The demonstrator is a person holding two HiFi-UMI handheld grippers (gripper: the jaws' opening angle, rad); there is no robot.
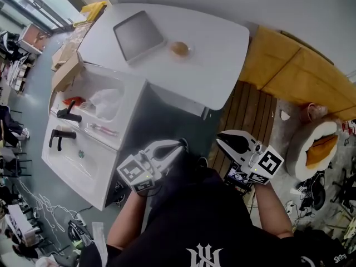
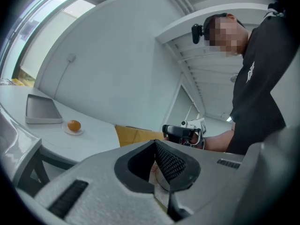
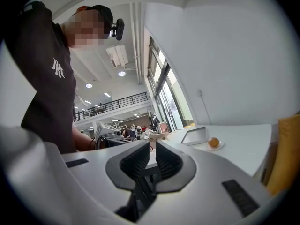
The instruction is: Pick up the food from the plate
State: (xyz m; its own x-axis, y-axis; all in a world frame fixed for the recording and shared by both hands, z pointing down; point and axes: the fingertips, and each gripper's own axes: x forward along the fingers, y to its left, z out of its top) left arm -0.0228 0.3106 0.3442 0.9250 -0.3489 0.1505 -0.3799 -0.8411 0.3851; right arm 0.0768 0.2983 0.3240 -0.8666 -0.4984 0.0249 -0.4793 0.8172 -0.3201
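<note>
Over on the white table, just beside the grey tray, the round orange-brown food sits on its small clear plate, well apart from both claws, which the person holds close to the body w/ nothing in them. Left gripper & right gripper both have jaws pinched together. IMO the risk is coming in w/o opening first & knocking the food off the plate, or, since it's round, squeezing off-centre so it rolls away & drags the light plate along.
</note>
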